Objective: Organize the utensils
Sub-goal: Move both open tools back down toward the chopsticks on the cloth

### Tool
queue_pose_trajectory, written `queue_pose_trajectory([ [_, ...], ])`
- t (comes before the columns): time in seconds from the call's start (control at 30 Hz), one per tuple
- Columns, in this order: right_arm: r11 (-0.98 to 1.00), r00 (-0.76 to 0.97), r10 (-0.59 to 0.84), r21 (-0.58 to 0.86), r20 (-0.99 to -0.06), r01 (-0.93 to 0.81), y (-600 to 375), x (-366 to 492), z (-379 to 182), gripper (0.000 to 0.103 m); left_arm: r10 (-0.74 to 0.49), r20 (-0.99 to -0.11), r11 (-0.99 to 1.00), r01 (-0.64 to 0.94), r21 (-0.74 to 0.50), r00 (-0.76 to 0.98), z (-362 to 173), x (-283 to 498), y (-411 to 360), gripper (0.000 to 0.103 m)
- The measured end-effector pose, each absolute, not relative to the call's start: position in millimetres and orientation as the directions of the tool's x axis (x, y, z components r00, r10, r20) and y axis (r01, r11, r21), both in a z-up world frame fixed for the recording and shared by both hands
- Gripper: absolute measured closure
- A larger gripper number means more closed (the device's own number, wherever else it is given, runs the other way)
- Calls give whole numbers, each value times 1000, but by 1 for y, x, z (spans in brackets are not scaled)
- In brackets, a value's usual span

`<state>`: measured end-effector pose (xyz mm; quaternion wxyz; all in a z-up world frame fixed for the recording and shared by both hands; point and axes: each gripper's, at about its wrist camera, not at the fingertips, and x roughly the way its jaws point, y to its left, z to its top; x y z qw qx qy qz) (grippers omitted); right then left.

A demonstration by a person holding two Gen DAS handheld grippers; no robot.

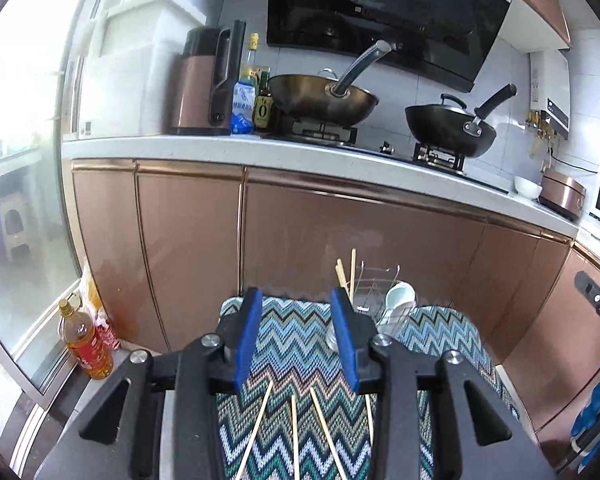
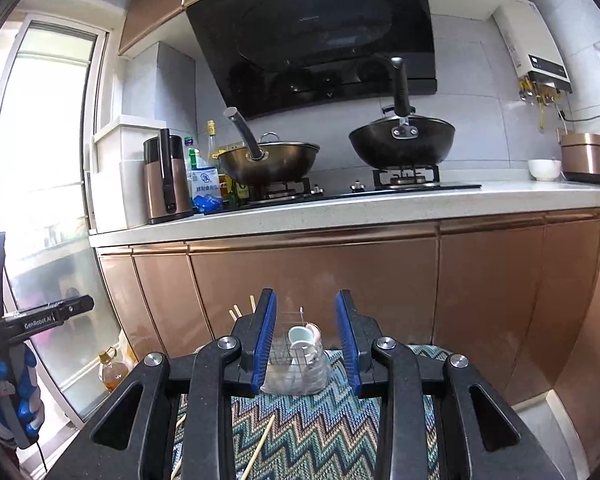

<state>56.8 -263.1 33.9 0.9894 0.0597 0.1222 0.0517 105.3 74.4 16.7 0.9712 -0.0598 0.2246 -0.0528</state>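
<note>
From the left wrist view, a clear plastic bottle of amber oil (image 1: 87, 346) stands on the floor at about eight o'clock, beside the copper-coloured cabinet doors (image 1: 188, 248). The left gripper (image 1: 298, 332) hovers over a zigzag-patterned woven cloth in blue, green and white (image 1: 296, 340) that covers the surface, its blue-padded fingers (image 1: 247, 336) partly spread with nothing between them. Below the fingers, at six o'clock, several loose pale wooden chopsticks (image 1: 324, 428) lie fanned out on the cloth. At about one o'clock from the gripper stands a wire utensil rack (image 1: 374, 292), with more wooden chopsticks upright (image 1: 353, 272) at its left end and a pale ceramic spoon (image 1: 398, 300) leaning in its right part. From the right wrist view, the person's other hand in a blue glove (image 2: 18, 396) shows at nine o'clock, holding the left gripper's body. The right gripper (image 2: 308, 340) also hangs above the cloth, its blue-padded fingers (image 2: 266, 340) partly apart and empty, with the rack and its spoon seen framed between them, farther off. Two loose chopsticks (image 2: 260, 444) lie on the cloth at about seven o'clock. On the white kitchen counter (image 2: 340, 212) beyond, two dark woks (image 2: 402, 144) sit on the gas stove.
</note>
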Motion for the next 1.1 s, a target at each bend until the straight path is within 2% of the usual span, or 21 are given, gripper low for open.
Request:
queue_pose_trajectory([
  [0.23,985,961,106,158,-255,-67,-275,51,24,72,-102,-453,991,52,-120,885,4,100,78,69],
  [0.67,983,922,129,167,-366,-72,-267,76,-7,72,-103,-588,993,48,-108,803,-41,130,79,69],
  [0.83,979,878,169,179,-448,-97,-257,95,-30,72,-130,-655,991,75,-111,744,-64,147,73,69],
  [1.1,951,687,300,266,-662,-159,-230,150,-89,72,-231,-823,973,139,-185,519,-129,189,56,69],
])
